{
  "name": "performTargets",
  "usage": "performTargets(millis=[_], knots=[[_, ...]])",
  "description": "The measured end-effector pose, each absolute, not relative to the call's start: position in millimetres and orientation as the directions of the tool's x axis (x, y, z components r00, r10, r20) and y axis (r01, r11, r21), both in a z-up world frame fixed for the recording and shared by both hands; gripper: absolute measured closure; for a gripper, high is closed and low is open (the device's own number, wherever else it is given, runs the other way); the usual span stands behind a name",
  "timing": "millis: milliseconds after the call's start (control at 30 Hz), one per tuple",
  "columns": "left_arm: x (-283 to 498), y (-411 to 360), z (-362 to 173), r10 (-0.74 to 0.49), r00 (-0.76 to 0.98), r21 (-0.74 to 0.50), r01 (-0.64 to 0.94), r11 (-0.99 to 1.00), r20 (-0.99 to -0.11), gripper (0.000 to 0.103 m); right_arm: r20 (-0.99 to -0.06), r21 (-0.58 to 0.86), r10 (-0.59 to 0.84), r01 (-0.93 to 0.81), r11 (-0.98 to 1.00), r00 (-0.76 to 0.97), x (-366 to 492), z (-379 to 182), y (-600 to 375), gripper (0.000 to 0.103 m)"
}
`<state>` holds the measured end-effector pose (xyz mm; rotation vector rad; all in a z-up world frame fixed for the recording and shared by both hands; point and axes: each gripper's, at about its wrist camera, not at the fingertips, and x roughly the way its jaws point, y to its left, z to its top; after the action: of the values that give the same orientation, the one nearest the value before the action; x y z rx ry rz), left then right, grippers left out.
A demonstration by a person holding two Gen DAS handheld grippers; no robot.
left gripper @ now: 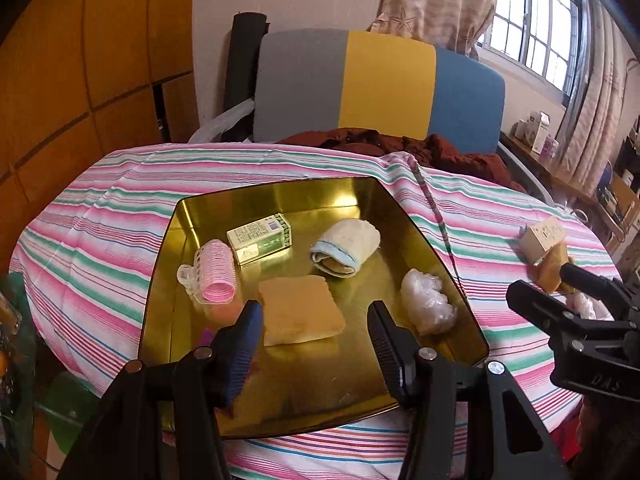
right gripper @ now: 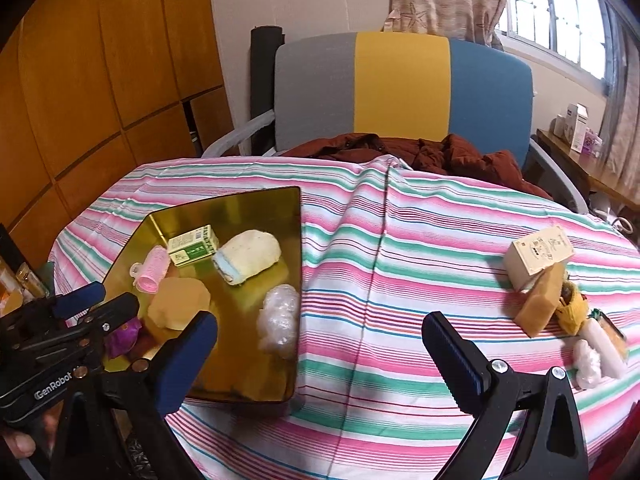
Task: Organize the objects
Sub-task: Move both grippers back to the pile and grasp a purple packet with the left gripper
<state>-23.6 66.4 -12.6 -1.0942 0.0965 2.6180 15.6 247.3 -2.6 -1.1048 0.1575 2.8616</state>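
Observation:
A gold tray lies on the striped tablecloth. In it are a pink hair roller, a green-white box, a rolled cream towel, a tan sponge, a crumpled clear plastic ball and a purple item. My left gripper is open and empty, just over the tray's near side by the sponge. My right gripper is open and empty above bare cloth right of the tray.
At the table's right lie a cream box, a tan block, a yellow item and white pieces. A chair with a brown jacket stands behind the table. A wooden wardrobe is on the left.

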Motion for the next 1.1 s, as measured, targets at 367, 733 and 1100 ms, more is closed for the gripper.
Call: performTargets(millis=[367,733,1100], knots=[[-15,95,-8,0.311,-0.641,-0.019,-0.42,-0.907,-0.702,0.048,-0.673,0.044,0.098,-0.172,-0.984,-0.733,20,-2,281,0.0],[-8,150,8,0.461,-0.569,-0.044,-0.596,-0.802,-0.681,0.048,-0.661,0.032,0.283,-0.403,-0.915,-0.695,46,17,399,0.0],[9,261,-21,0.577,-0.302,-0.101,-0.82,-0.563,-0.759,0.048,-0.706,0.264,0.424,-0.766,-0.586,-0.567,110,-6,549,0.0]])
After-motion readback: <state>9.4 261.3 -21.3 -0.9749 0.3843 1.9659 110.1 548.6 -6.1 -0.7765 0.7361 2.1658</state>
